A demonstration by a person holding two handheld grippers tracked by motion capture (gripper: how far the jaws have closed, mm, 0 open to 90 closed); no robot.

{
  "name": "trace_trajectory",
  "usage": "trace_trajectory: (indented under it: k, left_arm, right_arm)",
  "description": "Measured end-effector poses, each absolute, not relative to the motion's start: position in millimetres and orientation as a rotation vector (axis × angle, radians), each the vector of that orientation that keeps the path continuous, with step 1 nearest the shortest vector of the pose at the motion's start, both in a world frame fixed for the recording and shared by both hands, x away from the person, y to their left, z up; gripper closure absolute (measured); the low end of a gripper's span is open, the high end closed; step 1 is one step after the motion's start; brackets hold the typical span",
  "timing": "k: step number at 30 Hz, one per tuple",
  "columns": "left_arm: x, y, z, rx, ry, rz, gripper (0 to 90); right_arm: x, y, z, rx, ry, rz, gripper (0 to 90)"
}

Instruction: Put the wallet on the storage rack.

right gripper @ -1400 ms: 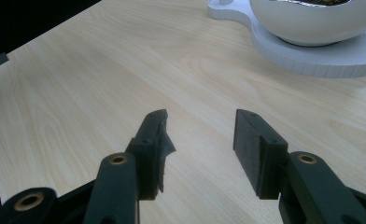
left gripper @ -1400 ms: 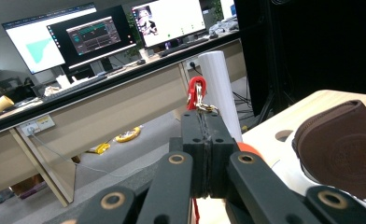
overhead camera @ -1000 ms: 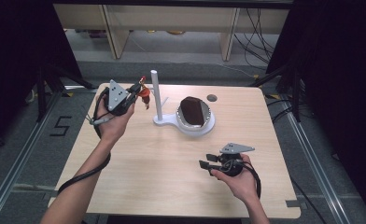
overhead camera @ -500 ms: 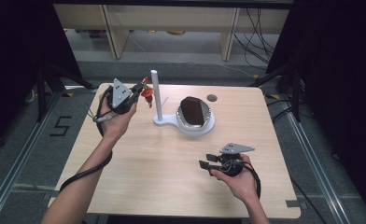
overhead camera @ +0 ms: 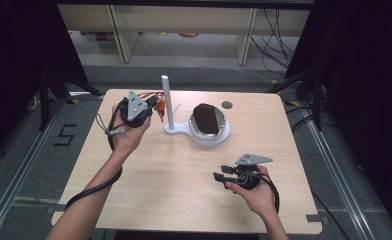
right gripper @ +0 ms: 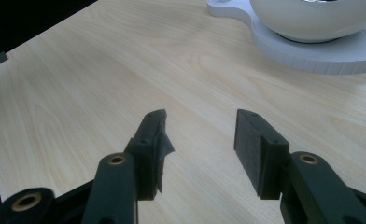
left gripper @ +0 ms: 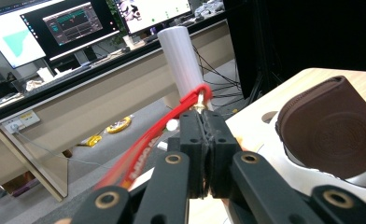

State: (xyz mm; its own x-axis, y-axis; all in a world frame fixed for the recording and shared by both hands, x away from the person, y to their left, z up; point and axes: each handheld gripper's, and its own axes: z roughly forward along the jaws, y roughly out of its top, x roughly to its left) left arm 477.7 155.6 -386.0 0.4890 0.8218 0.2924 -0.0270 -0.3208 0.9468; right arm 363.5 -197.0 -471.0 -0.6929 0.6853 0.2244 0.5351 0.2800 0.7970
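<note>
Near right, my right gripper [overhead camera: 223, 172] hovers low over the table [overhead camera: 159, 190], its jaws apart with nothing between them. Farther left, my left gripper [overhead camera: 156, 104] pinches a red lanyard [left gripper: 148, 137], jaws just easing open, beside the white post [overhead camera: 166, 100]. Right of the post, a brown case [overhead camera: 207, 118] sits in the white bowl [overhead camera: 224, 134].

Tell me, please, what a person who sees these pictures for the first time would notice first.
The eye goes first to the red strap, pinched in the left gripper beside the white post at the far left of the table. Next comes the dark brown pouch, which leans in the white bowl right of the post. The right gripper waits open near the front edge.
</note>
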Motion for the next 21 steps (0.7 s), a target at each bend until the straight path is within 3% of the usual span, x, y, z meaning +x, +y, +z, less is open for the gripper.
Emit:
trace_trajectory:
  k: [13, 21]
  left_arm:
    - [461.9, 164.7, -390.9, 1.666, 0.7, 0.998, 79.1]
    - [448.8, 174.7, -396.1, 1.667, 0.734, 0.928, 66.8]
  right_arm:
    - [363.4, -195.8, -471.2, 1.151, 2.367, 1.393, 54.3]
    - [363.1, -198.5, -468.9, 1.174, 2.364, 1.379, 54.0]
